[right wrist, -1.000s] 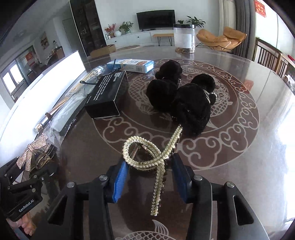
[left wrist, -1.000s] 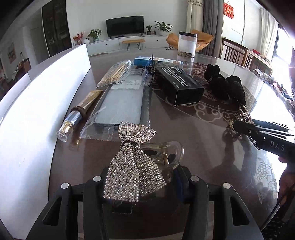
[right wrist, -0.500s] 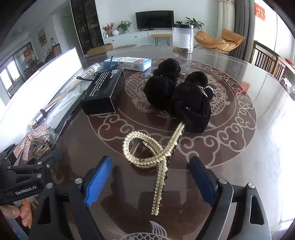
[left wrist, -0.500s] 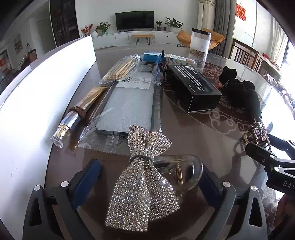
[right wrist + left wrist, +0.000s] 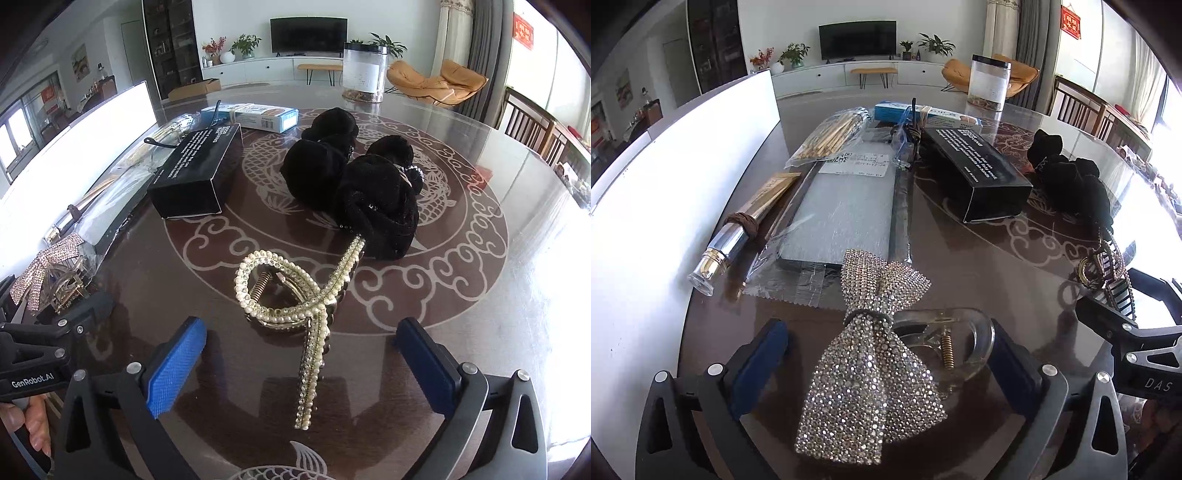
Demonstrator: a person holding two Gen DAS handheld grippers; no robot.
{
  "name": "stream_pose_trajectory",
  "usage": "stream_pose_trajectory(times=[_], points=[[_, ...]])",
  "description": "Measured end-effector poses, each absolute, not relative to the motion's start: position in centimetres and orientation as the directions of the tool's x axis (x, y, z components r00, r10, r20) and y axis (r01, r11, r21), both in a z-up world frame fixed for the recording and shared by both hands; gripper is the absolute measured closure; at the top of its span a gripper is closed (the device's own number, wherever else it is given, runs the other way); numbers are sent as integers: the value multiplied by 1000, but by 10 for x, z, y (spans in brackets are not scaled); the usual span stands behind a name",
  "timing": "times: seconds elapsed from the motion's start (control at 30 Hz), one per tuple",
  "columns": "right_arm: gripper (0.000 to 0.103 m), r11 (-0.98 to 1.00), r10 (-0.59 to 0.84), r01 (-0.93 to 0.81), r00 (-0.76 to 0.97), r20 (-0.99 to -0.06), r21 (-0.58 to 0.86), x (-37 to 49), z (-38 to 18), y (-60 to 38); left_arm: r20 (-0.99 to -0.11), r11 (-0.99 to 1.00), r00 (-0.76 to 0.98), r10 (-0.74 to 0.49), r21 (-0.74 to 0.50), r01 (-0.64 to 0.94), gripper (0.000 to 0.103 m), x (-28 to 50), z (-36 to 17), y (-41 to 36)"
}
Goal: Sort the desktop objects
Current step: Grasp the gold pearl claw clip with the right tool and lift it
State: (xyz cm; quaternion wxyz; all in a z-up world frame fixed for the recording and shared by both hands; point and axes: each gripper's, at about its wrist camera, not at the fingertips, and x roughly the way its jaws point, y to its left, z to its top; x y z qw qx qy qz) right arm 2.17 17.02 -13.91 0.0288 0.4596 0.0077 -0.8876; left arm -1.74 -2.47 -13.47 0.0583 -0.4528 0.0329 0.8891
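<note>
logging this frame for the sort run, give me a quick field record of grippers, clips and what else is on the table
left gripper: open, pads either side of the rhinestone bow clip, not touching
right gripper: open, astride the pearl hair clip, not touching
black box: lying flat, left of the black scrunchies
blue carton: behind the black box
far edge: clear jar with dark lid
table: dark, glossy, white fish pattern
</note>
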Motion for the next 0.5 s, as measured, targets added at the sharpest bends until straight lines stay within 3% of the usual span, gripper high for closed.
stream_pose_trajectory(times=[0.5], points=[[0,-998,-40,67,-574,-818,2,20,-140,170,-808,-992,-585,64,9,-122,0,-17,-134,-24]])
